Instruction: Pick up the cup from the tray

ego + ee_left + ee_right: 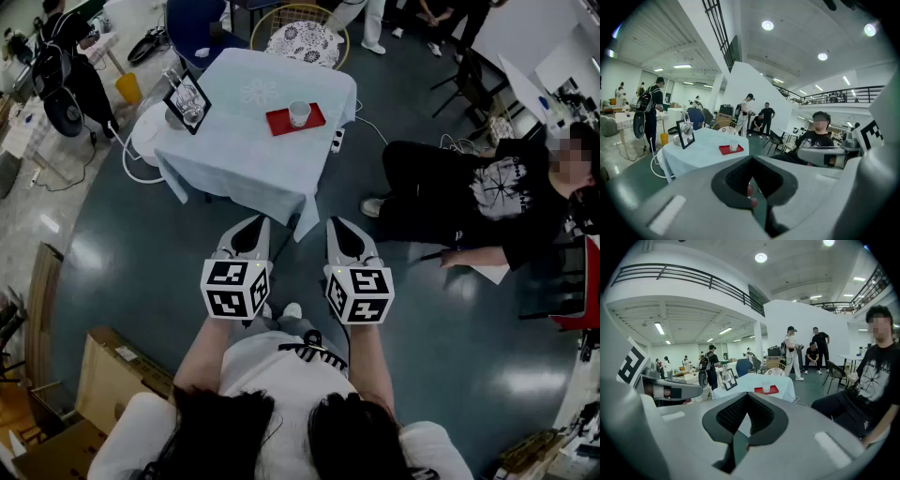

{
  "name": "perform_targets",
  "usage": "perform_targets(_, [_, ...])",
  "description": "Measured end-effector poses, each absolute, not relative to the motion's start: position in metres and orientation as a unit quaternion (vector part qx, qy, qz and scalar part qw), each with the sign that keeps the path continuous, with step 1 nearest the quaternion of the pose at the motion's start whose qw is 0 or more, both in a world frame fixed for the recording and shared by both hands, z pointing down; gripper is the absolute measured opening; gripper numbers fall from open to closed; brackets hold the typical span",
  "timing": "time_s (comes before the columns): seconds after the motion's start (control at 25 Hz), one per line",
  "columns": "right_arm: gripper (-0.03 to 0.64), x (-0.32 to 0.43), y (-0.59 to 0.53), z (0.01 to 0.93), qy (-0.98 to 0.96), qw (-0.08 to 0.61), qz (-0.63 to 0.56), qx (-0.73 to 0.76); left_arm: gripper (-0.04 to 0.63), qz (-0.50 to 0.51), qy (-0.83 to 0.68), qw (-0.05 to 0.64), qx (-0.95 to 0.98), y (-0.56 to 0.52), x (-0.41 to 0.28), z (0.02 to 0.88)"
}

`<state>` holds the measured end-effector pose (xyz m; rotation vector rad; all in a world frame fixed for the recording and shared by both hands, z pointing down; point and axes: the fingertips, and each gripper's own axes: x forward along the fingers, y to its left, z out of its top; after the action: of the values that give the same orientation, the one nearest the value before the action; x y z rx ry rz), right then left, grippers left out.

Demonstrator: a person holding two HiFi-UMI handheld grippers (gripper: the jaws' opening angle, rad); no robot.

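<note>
A white cup (299, 112) stands on a small red tray (281, 123) on a table with a pale blue cloth (234, 150), some way ahead of me. My left gripper (251, 225) and right gripper (337, 227) are held side by side close to my body, well short of the table, both shut with nothing between the jaws. The left gripper view shows the cup (733, 146) and tray (724, 150) far beyond the closed left gripper (751, 159). Past the closed right gripper (747, 395), the right gripper view has the cup (766, 387) and tray (773, 390).
A framed picture (187, 101) stands at the table's left end. A wicker chair (302, 36) is behind the table. A person in black (487, 197) sits on the floor to the right. Cardboard boxes (112, 375) lie at my left. Cables trail around the table.
</note>
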<state>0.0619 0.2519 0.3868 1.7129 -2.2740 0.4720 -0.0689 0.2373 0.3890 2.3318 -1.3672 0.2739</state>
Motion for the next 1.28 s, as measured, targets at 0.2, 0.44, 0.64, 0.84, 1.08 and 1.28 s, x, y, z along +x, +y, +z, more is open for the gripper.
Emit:
perform_targets(0.2, [0.025,0.062,0.249,0.389,-0.782,0.128,0.161,0.588,0.002,0.089,-0.492,0.210,0.840,0.233,-0.071,0.389])
perform_targets(0.44, [0.025,0.064,0.243,0.388,-0.781,0.132,0.157,0.589,0.001,0.091,-0.496,0.211,0.837,0.227,-0.072,0.389])
perform_targets(0.64, [0.025,0.063,0.242,0.389,-0.782,0.140,0.158,0.587,0.002,0.092,-0.498,0.212,0.836,0.226,-0.071,0.389])
perform_targets(0.84, [0.025,0.066,0.242,0.389,-0.784,0.136,0.158,0.585,0.002,0.094,-0.499,0.213,0.835,0.225,-0.068,0.390])
perform_targets(1.08, [0.045,0.070,0.242,0.392,-0.802,0.144,0.161,0.558,0.002,0.095,-0.504,0.215,0.831,0.226,-0.059,0.391])
perform_targets(1.28, [0.189,0.073,0.237,0.384,-0.819,0.113,0.161,0.538,0.002,0.095,-0.513,0.214,0.826,0.223,-0.054,0.391])
